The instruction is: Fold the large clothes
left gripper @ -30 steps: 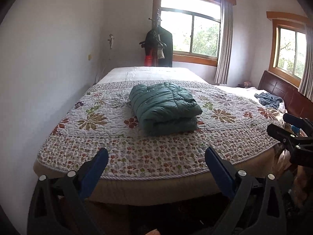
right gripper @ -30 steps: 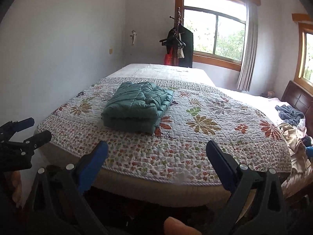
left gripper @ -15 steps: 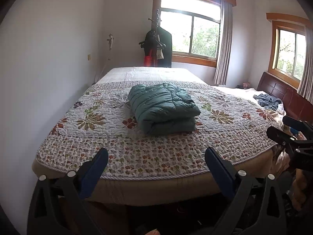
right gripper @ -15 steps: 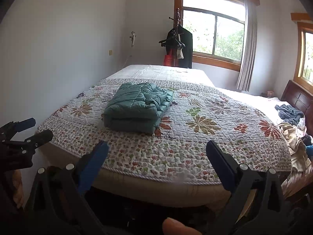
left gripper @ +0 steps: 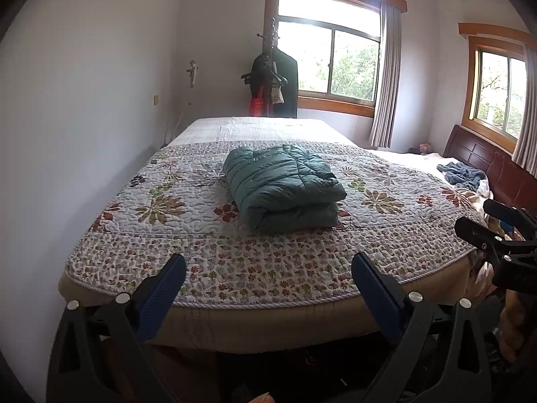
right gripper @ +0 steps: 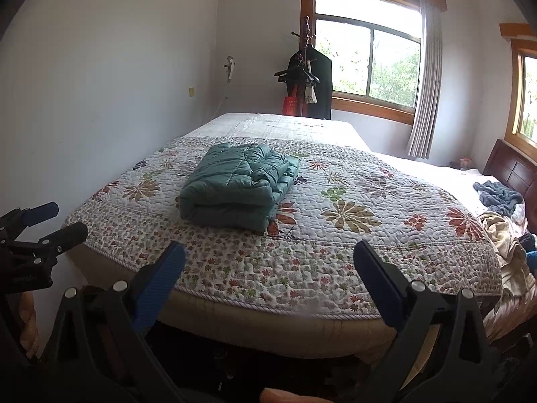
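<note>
A teal puffer jacket [left gripper: 285, 189] lies folded into a thick bundle on the floral quilt [left gripper: 208, 252] of the bed; the right wrist view shows the jacket [right gripper: 238, 186] too. My left gripper [left gripper: 268, 262] hangs open before the bed's near edge, well short of the jacket and holding nothing. My right gripper [right gripper: 268, 250] is open and empty as well, held back from the quilt [right gripper: 335, 268]. Each gripper appears in the other's view: the right gripper [left gripper: 486, 218] at the right edge, the left gripper [right gripper: 53, 220] at the left edge.
A white wall [left gripper: 84, 117] runs along the bed's left side. A coat stand [left gripper: 273, 77] with dark clothes stands by the window behind. Loose clothes [right gripper: 500, 196] are heaped on the bed's right side near a wooden headboard [left gripper: 486, 158].
Both views have pulled back slightly from the bed and risen a little; the jacket stays put and both grippers stay open.
</note>
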A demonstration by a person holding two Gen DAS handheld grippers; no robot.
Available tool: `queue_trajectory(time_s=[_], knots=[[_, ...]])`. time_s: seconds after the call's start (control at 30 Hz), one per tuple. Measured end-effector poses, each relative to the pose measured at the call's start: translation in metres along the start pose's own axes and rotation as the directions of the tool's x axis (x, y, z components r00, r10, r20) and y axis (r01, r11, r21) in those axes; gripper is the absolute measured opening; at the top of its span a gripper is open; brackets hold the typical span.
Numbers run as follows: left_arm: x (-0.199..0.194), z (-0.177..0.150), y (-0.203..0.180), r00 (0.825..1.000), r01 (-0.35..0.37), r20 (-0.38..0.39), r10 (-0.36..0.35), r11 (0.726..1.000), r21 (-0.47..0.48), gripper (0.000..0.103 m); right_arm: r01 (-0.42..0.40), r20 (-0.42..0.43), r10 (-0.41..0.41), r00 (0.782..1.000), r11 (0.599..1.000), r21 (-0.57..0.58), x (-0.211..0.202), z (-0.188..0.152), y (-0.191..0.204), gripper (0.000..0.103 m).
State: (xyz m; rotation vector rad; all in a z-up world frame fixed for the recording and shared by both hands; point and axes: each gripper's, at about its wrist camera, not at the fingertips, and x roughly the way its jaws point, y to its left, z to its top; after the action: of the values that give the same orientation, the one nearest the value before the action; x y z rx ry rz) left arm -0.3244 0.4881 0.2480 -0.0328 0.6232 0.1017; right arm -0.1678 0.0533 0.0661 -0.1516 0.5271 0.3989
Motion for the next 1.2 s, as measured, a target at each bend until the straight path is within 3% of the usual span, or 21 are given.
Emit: queue_trajectory(time_s=[0.33,1.2], knots=[[-0.005,-0.002,-0.003,1.0,-0.026,0.018,0.025,1.0,0.014,0.099,-0.034,0.0,0.034,0.999,0.999,0.01,0.002,-0.001,0.002,0.1],[-0.013,0.005,-0.006,0.999,-0.037,0.027,0.037,0.999,0.025,0.099,-0.014,0.019,0.014,1.0,1.0,-0.004,-0.007,0.003,-0.001,0.1]])
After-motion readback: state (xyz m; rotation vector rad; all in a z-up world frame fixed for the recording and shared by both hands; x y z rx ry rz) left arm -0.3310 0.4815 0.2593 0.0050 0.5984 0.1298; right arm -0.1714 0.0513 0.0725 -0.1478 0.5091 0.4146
